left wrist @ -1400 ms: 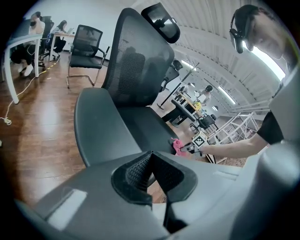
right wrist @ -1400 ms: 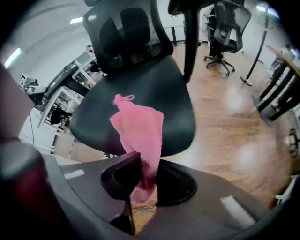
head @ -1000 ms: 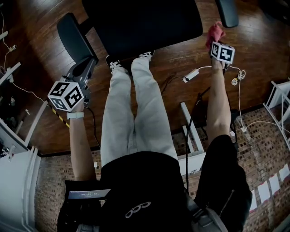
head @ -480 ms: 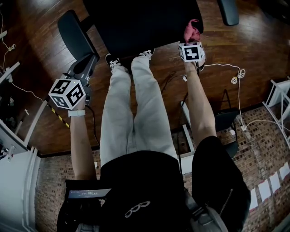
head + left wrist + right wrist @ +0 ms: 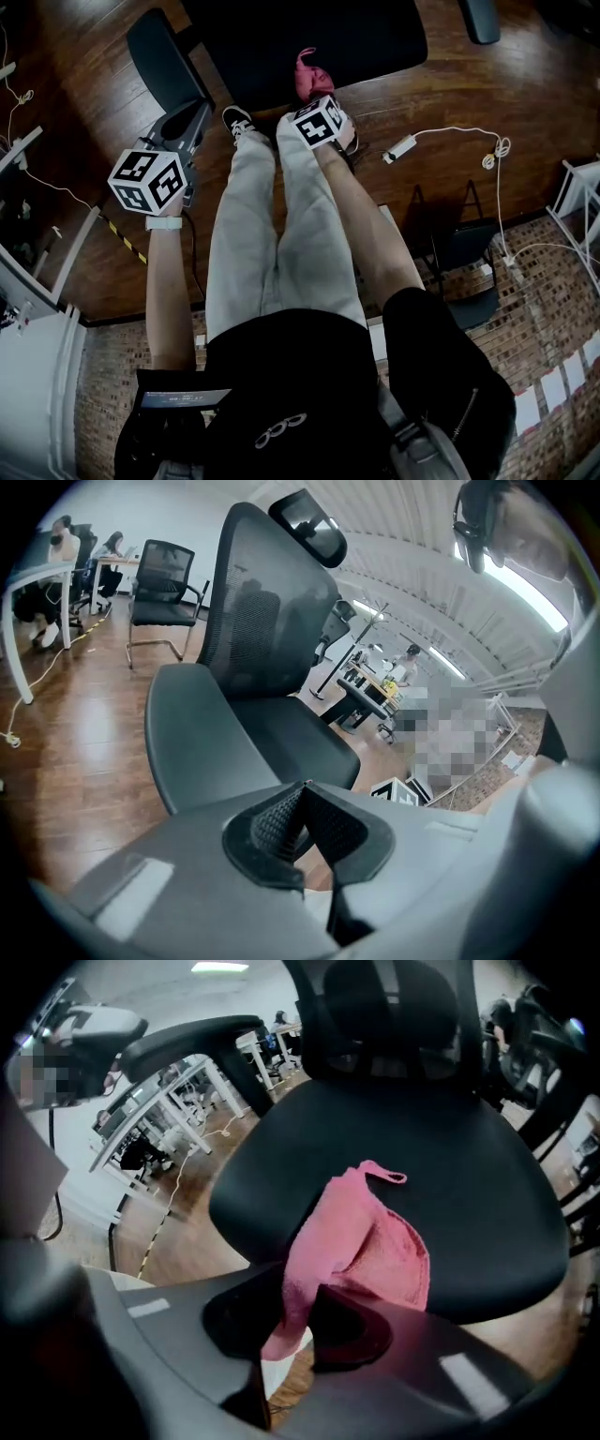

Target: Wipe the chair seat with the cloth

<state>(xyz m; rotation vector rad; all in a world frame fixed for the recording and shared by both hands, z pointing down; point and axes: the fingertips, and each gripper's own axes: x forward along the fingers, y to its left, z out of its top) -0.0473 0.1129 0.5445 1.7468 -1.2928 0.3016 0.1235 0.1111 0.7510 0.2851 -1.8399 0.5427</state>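
A black office chair stands in front of me; its seat [image 5: 309, 37] fills the top of the head view and its seat [image 5: 469, 1185] fills the right gripper view. A pink cloth [image 5: 361, 1241] hangs from my right gripper [image 5: 298, 1312], which is shut on it; the cloth [image 5: 312, 77] lies over the seat's front edge. My left gripper [image 5: 302, 832] is shut with nothing in it, held beside the chair's left armrest [image 5: 164, 66], whose pad [image 5: 211, 738] shows just beyond the jaws.
The person's legs and sneakers [image 5: 236, 120] stand just before the seat. A white power cable and adapter [image 5: 401, 147] lie on the wooden floor to the right. White desk frames [image 5: 577, 202] stand at the right and left edges.
My right gripper has swung left with the pink cloth, from beside the right armrest to the front middle of the seat. The left gripper has barely moved.
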